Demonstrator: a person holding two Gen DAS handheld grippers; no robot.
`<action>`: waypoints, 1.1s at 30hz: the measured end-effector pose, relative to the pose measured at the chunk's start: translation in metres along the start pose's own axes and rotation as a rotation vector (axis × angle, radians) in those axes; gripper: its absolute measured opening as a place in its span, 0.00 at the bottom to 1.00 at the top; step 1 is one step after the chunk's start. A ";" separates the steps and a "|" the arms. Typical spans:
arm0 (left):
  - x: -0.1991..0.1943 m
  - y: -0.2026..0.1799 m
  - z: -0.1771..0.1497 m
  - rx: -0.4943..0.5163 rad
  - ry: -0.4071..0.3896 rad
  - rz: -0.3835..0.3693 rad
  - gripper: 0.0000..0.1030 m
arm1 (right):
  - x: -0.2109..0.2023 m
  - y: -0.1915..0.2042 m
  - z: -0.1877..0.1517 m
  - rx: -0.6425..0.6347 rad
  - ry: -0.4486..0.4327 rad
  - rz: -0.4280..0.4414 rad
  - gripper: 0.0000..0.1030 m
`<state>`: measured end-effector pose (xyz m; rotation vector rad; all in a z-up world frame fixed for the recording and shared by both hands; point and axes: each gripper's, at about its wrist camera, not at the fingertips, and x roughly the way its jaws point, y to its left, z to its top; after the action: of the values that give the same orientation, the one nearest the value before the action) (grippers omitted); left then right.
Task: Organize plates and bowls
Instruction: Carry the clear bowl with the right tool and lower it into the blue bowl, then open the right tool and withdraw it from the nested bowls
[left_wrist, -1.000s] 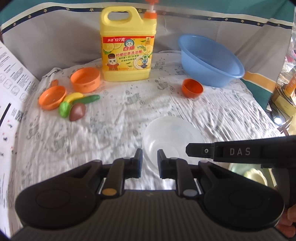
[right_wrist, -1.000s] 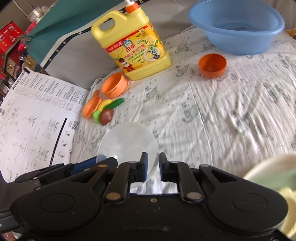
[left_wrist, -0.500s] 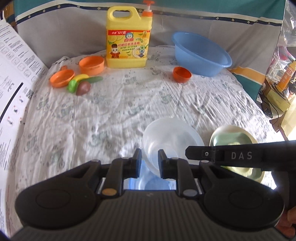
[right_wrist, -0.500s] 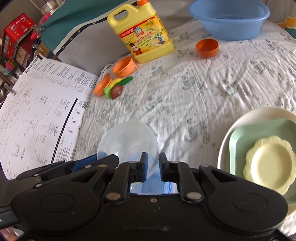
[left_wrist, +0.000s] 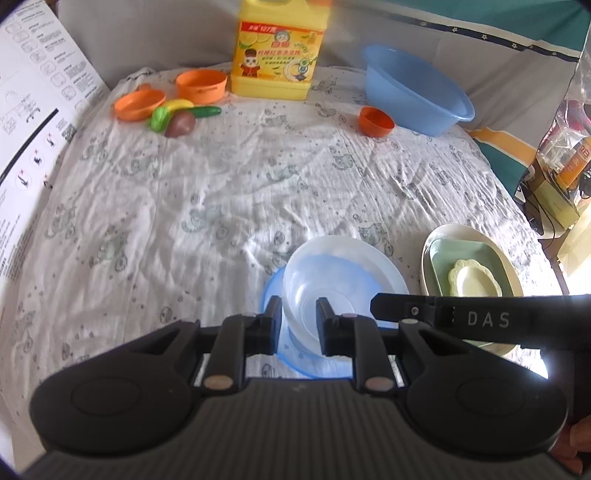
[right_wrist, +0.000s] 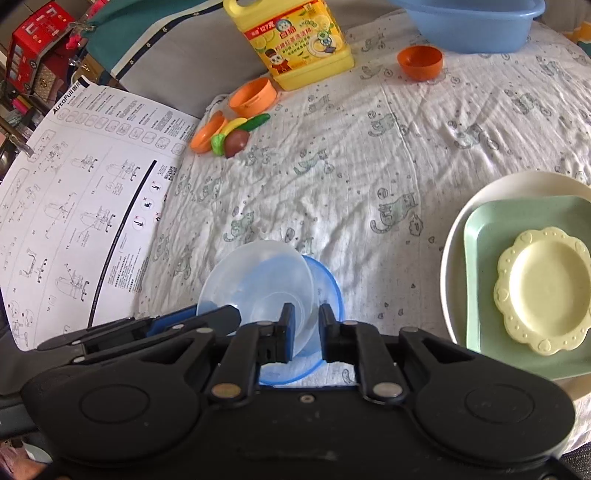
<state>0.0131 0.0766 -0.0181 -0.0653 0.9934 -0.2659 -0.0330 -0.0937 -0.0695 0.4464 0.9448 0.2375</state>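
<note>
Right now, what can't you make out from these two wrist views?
- Blue bowl under the clear bowl: mostly covered by it and both grippers; whether they touch is unclear.
- Left gripper and right gripper: rim sits between the fingers, contact not visible.
- Detergent jug: top cut off in both views.
- Instruction sheet: print too small.
- White plate: cut off at the right wrist view's edge.
</note>
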 end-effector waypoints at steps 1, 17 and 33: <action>0.001 -0.001 0.000 0.003 0.004 0.003 0.18 | 0.001 0.000 0.000 0.000 0.002 -0.001 0.15; 0.011 0.002 -0.003 -0.004 0.030 0.001 0.19 | 0.009 -0.002 0.001 0.004 0.023 -0.004 0.20; -0.004 0.032 -0.001 -0.040 -0.065 0.084 1.00 | -0.007 -0.021 0.007 0.069 -0.095 -0.054 1.00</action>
<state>0.0164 0.1082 -0.0207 -0.0683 0.9349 -0.1655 -0.0309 -0.1164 -0.0708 0.4906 0.8728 0.1338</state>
